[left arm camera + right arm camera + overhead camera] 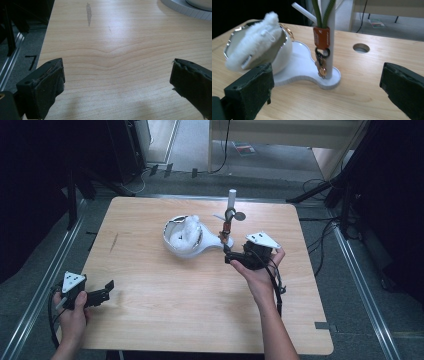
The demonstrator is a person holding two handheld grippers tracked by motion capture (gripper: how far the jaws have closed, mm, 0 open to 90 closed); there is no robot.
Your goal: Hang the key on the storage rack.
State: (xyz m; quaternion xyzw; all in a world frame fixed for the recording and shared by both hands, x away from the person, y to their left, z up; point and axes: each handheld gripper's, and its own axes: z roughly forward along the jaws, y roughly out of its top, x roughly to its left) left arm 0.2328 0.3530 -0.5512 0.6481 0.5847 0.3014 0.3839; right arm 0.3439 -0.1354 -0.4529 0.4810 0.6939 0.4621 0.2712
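Lanyard (322,15) hangs on white post (331,45) near worktop's far edge. My right claw (325,87) released, nothing between pads; back off straight, don't snag keyring. Left claw (115,85) released too.

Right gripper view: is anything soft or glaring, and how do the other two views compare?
Right gripper view: jaws soft, keychain on the stand sharp. Left gripper view: glare on the table, jaws blurred. High view: dim, dark corners.

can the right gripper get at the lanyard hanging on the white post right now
Probably yes. The right gripper is open and faces the lanyard on the white post, with bare table between.
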